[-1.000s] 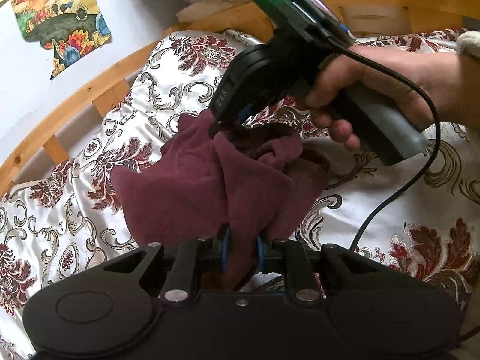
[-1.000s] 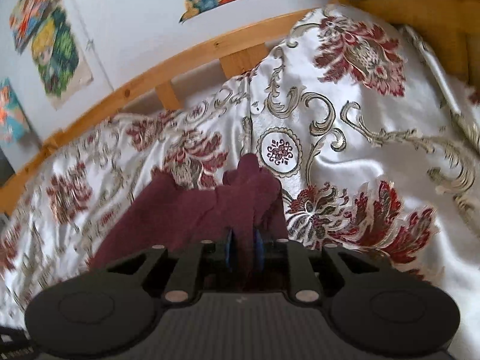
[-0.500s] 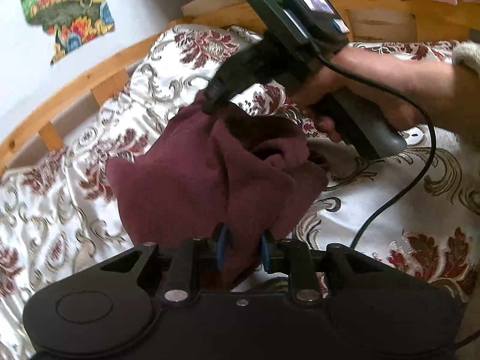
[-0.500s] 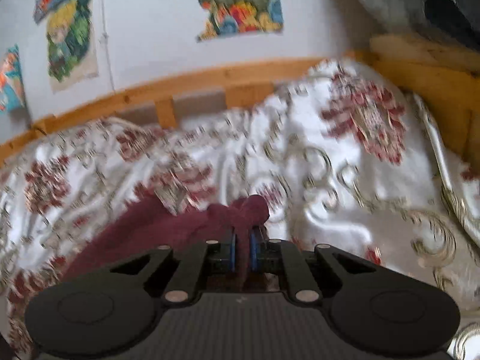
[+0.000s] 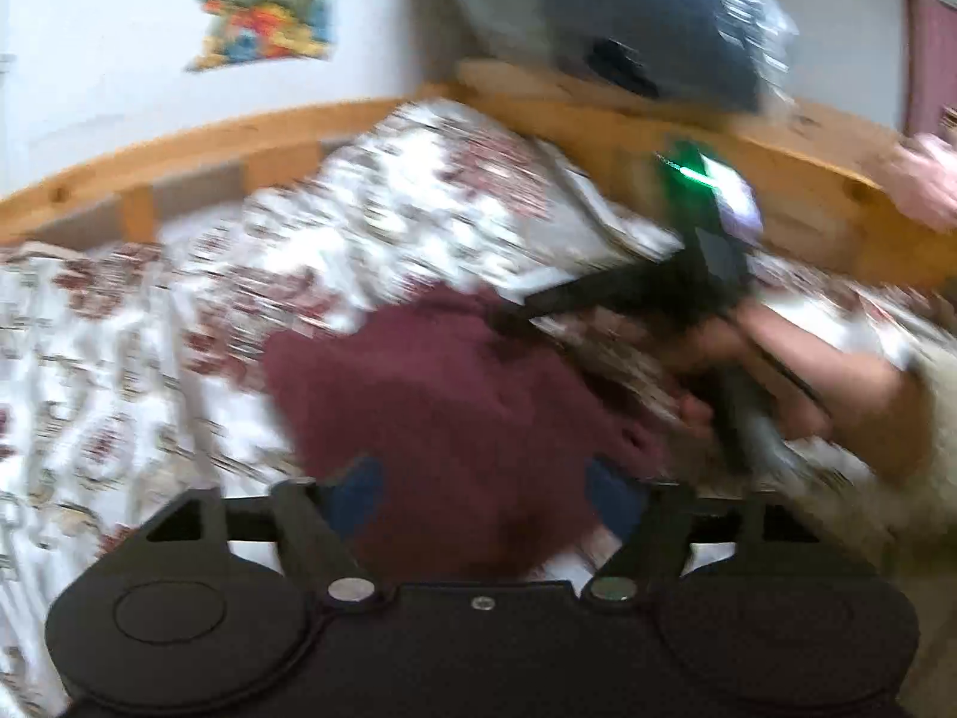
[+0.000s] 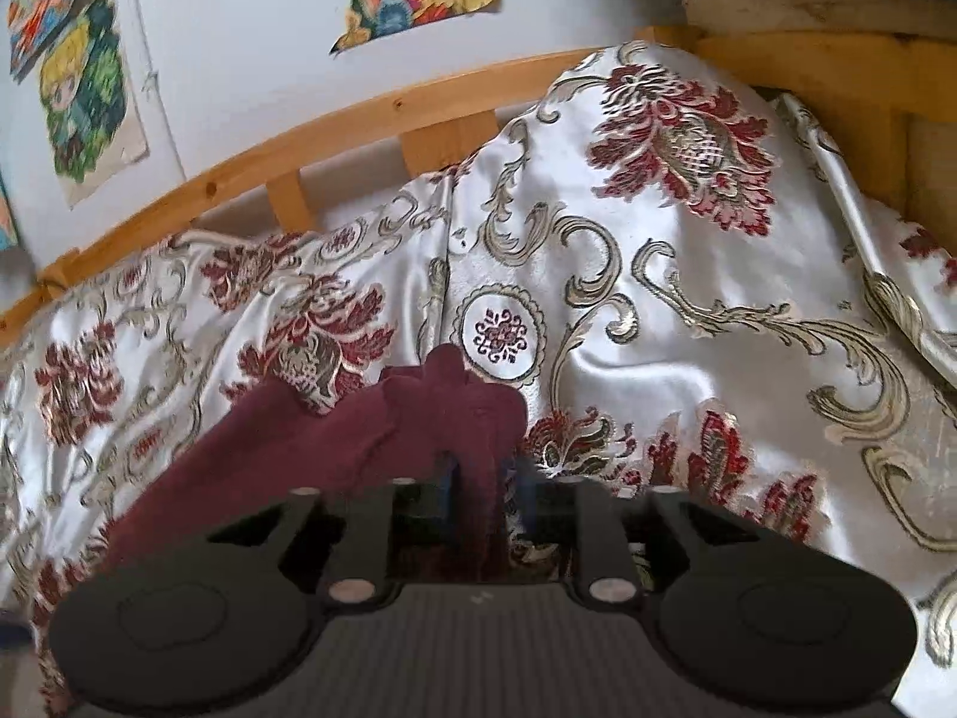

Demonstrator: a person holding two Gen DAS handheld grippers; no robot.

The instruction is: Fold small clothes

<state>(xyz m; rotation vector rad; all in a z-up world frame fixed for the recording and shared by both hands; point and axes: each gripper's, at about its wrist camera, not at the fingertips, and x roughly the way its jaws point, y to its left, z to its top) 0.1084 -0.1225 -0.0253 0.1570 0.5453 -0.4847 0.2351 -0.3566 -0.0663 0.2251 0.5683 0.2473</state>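
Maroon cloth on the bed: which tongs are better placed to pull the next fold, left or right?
Probably right. The right tongs have a bunched corner of the maroon cloth between their fingers, though how firmly is unclear. The left tongs are wide open, gripping nothing.
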